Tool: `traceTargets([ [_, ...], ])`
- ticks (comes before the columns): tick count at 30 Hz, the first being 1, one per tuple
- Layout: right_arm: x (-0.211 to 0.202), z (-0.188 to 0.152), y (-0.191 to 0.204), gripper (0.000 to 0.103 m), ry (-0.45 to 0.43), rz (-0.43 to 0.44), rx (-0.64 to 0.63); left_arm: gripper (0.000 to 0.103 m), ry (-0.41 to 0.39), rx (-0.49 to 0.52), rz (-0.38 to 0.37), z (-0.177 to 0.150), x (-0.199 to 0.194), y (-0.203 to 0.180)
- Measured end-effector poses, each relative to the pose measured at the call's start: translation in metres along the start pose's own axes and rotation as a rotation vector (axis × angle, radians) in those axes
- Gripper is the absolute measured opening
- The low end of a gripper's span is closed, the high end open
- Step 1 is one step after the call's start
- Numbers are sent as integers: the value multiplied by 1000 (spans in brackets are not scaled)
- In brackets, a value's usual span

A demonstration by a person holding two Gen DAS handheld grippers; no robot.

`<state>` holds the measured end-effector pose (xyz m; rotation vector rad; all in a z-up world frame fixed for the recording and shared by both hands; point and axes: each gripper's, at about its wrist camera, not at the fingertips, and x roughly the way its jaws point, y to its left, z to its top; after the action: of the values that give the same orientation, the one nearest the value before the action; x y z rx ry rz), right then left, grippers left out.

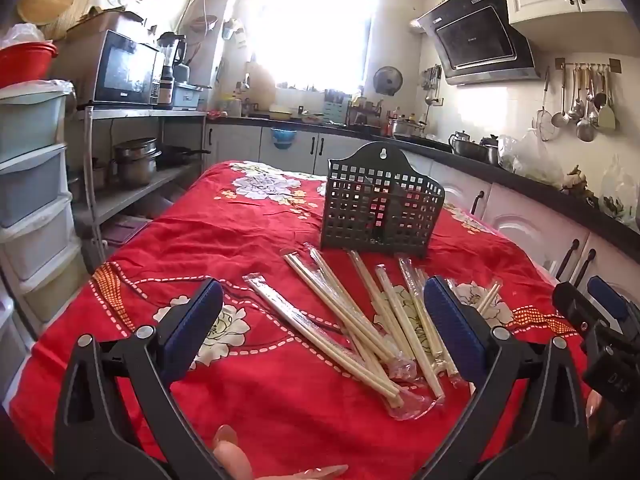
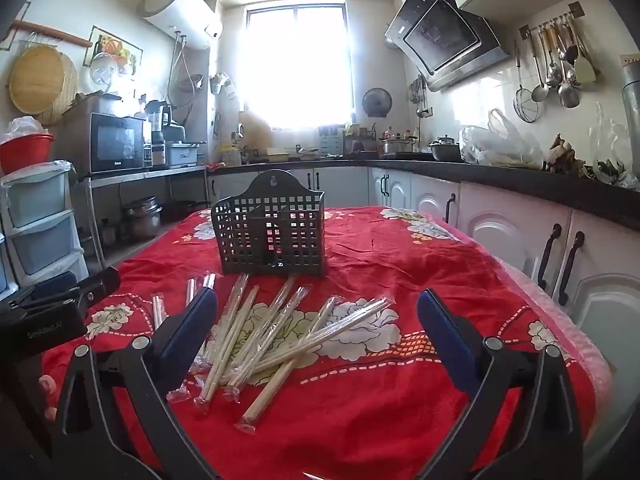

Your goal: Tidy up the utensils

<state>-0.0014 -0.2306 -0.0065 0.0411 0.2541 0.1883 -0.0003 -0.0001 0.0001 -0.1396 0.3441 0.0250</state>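
Both grippers, left [image 1: 322, 322] and right [image 2: 318, 326], hung spread and empty over the chopsticks [image 1: 360, 312]. You needed one wrapped pair pinched mid-length, then dropped upright into the holder [image 1: 380, 208].

Left gripper [image 1: 323, 312], right gripper [image 2: 317, 320] agape

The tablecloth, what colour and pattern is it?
Red tablecloth with white flowers; clearest in the right wrist view.

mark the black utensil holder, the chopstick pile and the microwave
black utensil holder [image 2: 272, 236]: right wrist view, middle of its perforated front wall.
chopstick pile [image 1: 360, 316]: left wrist view, on the wrapped pairs crossing mid-pile.
microwave [image 1: 126, 70]: left wrist view, on its dark door glass.
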Motion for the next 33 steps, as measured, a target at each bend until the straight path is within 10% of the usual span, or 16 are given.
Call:
traceTargets([
  [33,-3,-1,0,97,-20,-6,-7,93,-10,12,-1,2,-2,-1],
])
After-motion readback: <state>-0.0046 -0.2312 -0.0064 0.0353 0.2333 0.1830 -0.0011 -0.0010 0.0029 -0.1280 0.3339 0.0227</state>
